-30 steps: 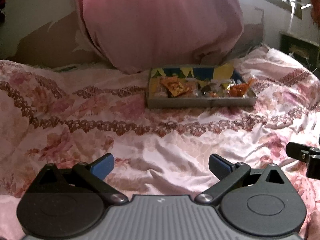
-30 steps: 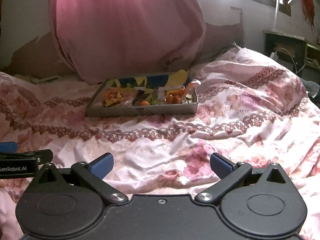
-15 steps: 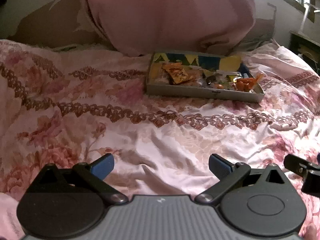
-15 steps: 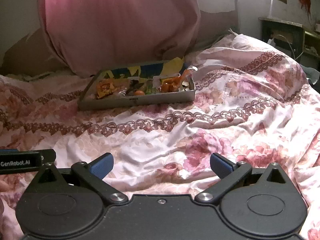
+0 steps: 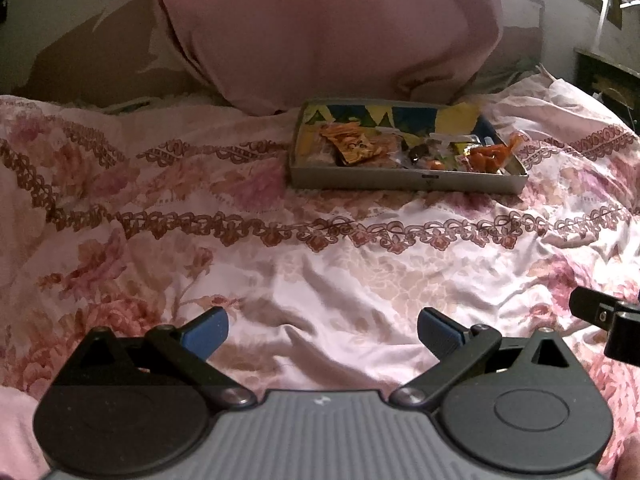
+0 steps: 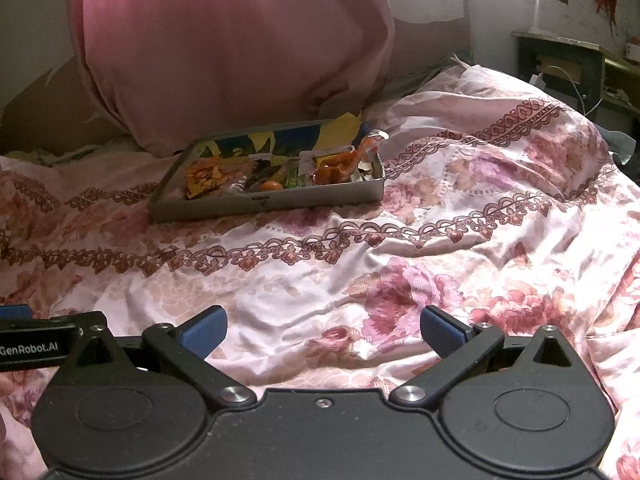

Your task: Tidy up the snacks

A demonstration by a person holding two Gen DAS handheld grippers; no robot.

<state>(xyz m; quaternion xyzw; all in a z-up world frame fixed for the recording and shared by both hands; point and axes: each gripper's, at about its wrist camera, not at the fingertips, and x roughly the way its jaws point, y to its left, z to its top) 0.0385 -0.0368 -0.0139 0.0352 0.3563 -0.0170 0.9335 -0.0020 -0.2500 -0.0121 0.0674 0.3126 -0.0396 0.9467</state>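
While both grippers hover low over the pink floral bedspread (image 5: 320, 280), readings are:
Left gripper (image 5: 322, 330): blue-padded fingers spread wide, nothing between them.
Right gripper (image 6: 323, 330): fingers spread wide, empty.
Shallow grey metal tray (image 5: 404, 182): well ahead of both grippers, resting on the bedspread.
Orange and yellow snack packets (image 5: 356, 148): piled inside the tray.
Large pink pillow (image 6: 224, 40): directly behind the tray.
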